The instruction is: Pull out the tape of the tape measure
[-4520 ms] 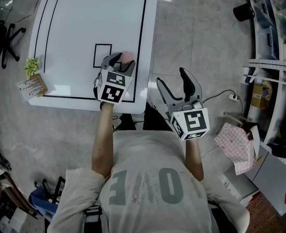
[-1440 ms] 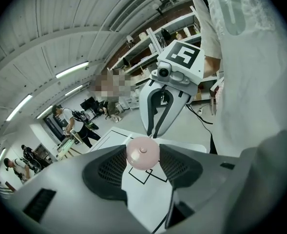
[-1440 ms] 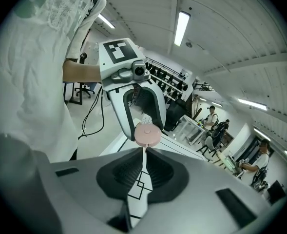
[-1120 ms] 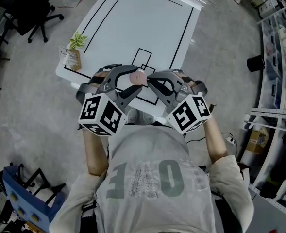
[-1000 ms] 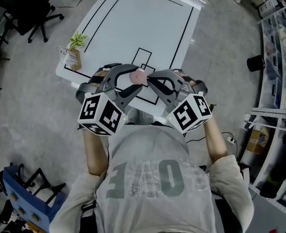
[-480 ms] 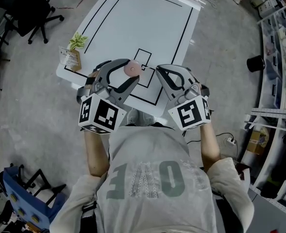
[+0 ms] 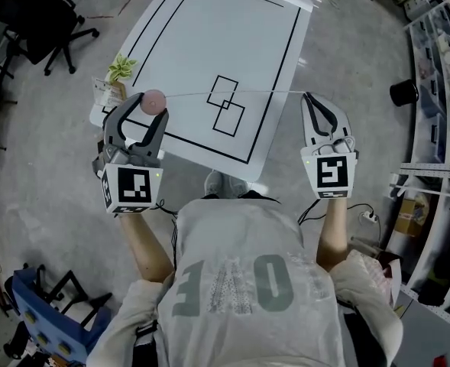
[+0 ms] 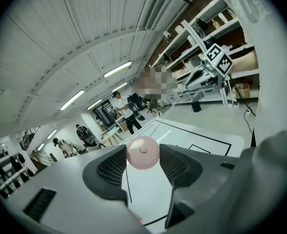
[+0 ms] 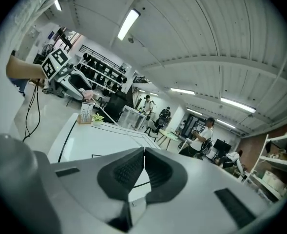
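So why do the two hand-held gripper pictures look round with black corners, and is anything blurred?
Left gripper view: a wide lens bends the ceiling lights into curves and blackens the corners; the pink tape measure is sharp, with one mosaic patch behind it. Right gripper view: same round frame. Head view: milder bending, shelves curve at the right edge.

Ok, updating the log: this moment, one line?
left gripper: shut on tape measure | right gripper: shut on tape | tape: drawn out between them
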Demonstrator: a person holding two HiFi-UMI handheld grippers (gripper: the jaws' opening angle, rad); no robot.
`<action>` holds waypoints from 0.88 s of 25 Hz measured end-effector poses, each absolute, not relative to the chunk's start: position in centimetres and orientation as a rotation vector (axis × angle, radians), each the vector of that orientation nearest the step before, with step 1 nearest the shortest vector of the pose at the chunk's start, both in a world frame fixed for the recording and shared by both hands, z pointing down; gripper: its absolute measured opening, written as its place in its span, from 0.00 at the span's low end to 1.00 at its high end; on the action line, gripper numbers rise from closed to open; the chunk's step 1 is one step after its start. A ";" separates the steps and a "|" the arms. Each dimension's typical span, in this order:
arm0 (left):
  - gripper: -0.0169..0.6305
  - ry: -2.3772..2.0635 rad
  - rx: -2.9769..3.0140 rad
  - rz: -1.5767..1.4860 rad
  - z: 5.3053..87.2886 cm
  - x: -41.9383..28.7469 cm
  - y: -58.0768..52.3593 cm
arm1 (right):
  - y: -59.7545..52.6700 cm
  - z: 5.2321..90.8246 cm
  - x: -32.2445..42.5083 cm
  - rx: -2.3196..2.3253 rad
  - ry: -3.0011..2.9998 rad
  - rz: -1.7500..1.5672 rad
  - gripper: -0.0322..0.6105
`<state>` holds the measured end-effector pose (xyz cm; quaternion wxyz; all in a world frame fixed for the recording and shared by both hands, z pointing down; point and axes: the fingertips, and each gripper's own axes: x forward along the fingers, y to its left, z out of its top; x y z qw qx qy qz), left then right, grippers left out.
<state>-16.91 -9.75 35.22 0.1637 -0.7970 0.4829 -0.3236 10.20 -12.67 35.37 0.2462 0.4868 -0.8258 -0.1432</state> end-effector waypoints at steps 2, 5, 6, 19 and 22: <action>0.38 1.336 -2.208 -0.923 34.9 -16.5 -9.5 | -12.1 35.1 10.3 1.349 -2.255 -0.417 0.10; 0.38 1.322 -2.185 -0.882 34.3 -16.2 -9.3 | -11.3 34.4 10.3 1.381 -2.283 -0.432 0.10; 0.38 1.325 -2.186 -0.874 34.1 -16.2 -9.3 | -11.3 34.2 10.3 1.386 -2.288 -0.434 0.10; 0.38 1.276 -2.178 -0.850 33.7 -15.6 -8.8 | -10.6 34.0 10.5 1.389 -2.284 -0.444 0.10; 0.38 1.262 -2.180 -0.848 33.7 -15.4 -8.7 | -10.4 34.0 10.7 1.395 -2.276 -0.438 0.10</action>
